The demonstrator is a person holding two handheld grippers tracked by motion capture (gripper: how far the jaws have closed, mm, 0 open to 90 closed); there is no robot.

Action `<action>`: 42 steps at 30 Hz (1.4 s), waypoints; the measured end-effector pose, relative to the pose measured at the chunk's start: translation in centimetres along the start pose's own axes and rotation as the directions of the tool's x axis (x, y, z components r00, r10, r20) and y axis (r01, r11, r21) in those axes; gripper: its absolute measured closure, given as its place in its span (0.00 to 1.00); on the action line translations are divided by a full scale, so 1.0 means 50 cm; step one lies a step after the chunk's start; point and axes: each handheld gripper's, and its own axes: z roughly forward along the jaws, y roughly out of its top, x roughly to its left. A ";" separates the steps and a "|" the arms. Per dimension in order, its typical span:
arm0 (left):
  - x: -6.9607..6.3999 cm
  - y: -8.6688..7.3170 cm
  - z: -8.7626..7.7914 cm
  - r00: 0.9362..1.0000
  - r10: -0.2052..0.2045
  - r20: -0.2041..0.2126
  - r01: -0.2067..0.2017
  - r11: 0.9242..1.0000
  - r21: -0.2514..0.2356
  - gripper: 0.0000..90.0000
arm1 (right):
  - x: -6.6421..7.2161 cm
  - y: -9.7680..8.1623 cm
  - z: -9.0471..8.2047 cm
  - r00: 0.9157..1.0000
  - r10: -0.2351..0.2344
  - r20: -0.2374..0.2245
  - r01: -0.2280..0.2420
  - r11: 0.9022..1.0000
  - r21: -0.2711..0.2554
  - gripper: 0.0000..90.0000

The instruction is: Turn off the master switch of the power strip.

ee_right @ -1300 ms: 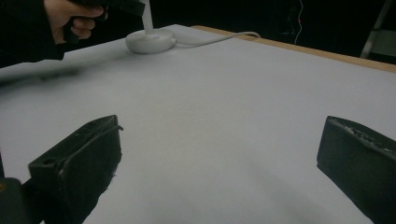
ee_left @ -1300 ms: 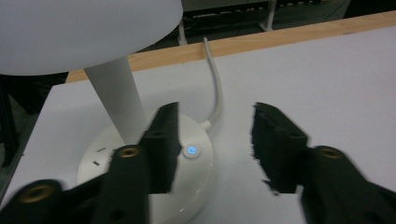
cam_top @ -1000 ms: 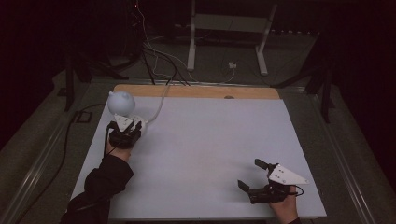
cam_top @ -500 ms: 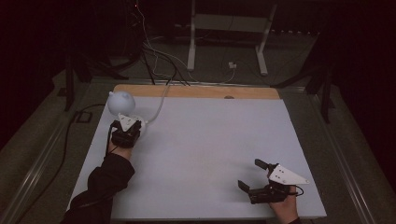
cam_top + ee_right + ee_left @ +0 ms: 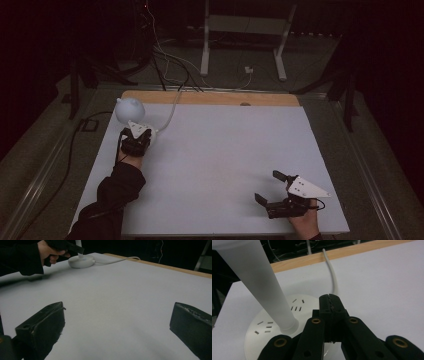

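Left tool (image 5: pixel 136 134): your jaws have just been closing and now meet, nothing between them; sleeved forearm reaches far forward.
Right tool (image 5: pixel 274 189): jaws spread wide, held low near you, your hand gripping it.

The person wears a black long sleeve (image 5: pixel 112 192) on the left arm. Each gripper is black: the left gripper (image 5: pixel 329 305) has toothed pads and brass-coloured rivets, and the right gripper (image 5: pixel 267 188) carries a grey three-cornered plate (image 5: pixel 307 187) with small dark holes.
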 end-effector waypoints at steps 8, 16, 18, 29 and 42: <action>0.004 -0.009 0.020 0.999 0.005 -0.034 -0.005 1.000 0.005 1.00 | 0.000 0.000 0.001 1.000 0.000 -0.002 0.000 1.000 0.002 0.00; 0.005 -0.017 0.032 0.999 0.024 -0.040 -0.023 1.000 0.013 1.00 | 0.000 0.000 0.000 1.000 0.001 -0.003 -0.001 1.000 0.002 0.00; 0.005 -0.018 0.034 0.999 0.020 -0.025 -0.019 1.000 0.015 1.00 | 0.000 0.000 0.000 1.000 0.001 -0.004 -0.001 1.000 0.001 0.00; -0.001 -0.020 0.040 0.997 0.050 -0.054 -0.048 0.998 0.034 1.00 | -0.001 0.000 -0.001 1.000 0.001 -0.003 -0.001 1.000 -0.001 0.00; -0.008 -0.022 0.042 0.996 0.057 -0.075 -0.053 0.998 0.045 1.00 | 0.001 0.001 -0.001 1.000 -0.002 -0.001 0.002 1.000 -0.002 0.00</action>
